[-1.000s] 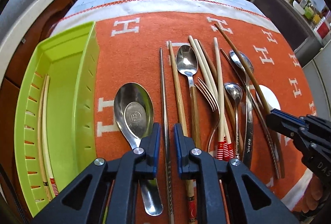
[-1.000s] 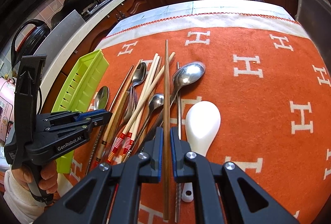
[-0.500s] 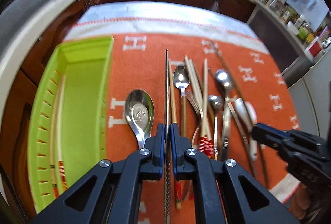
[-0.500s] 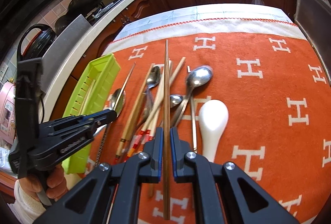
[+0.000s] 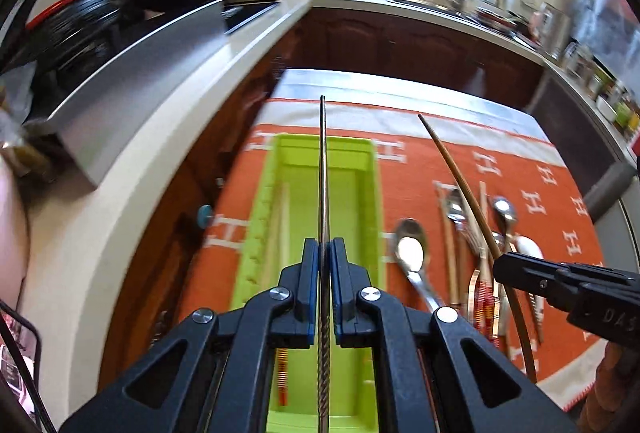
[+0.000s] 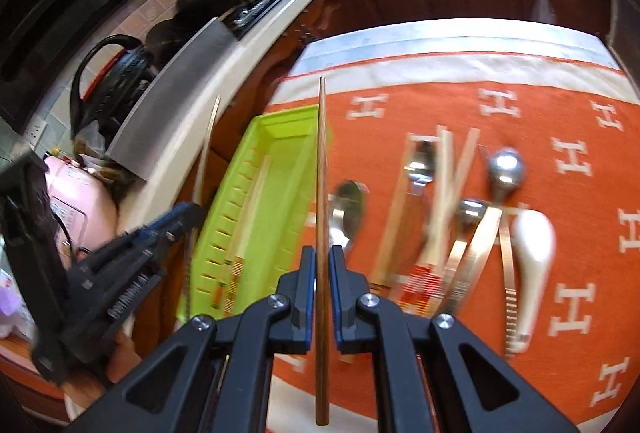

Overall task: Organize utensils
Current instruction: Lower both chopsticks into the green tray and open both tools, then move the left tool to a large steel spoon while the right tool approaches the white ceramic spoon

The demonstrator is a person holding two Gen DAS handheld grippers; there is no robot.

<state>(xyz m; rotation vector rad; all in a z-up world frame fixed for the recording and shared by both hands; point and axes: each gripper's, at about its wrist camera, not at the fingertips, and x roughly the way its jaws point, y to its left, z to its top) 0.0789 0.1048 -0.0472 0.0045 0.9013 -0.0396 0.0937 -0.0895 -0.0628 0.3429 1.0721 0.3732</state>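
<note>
Now the orange woven cloth with white H letters [image 5: 520, 169] covers the surface and fills the right half of both views. On it, at the centre of the left wrist view, lies the long lime-green plastic tray [image 5: 372, 193], with pale chopsticks with red-striped ends [image 5: 283, 217] along its left wall. Right of the tray, in the lower right of that view, the loose utensils lie side by side on the cloth: a large steel spoon [image 5: 410, 253], more spoons and chopsticks, and a white ceramic spoon [image 6: 534, 245]. The left gripper [image 5: 325, 253] has its jaws clamped on a thin metal chopstick with a twisted end [image 5: 323, 173], held in the air above the tray. The right gripper [image 6: 322, 261] has its jaws clamped on a dark brown wooden chopstick [image 6: 321, 173], raised beside the tray's right edge.
</note>
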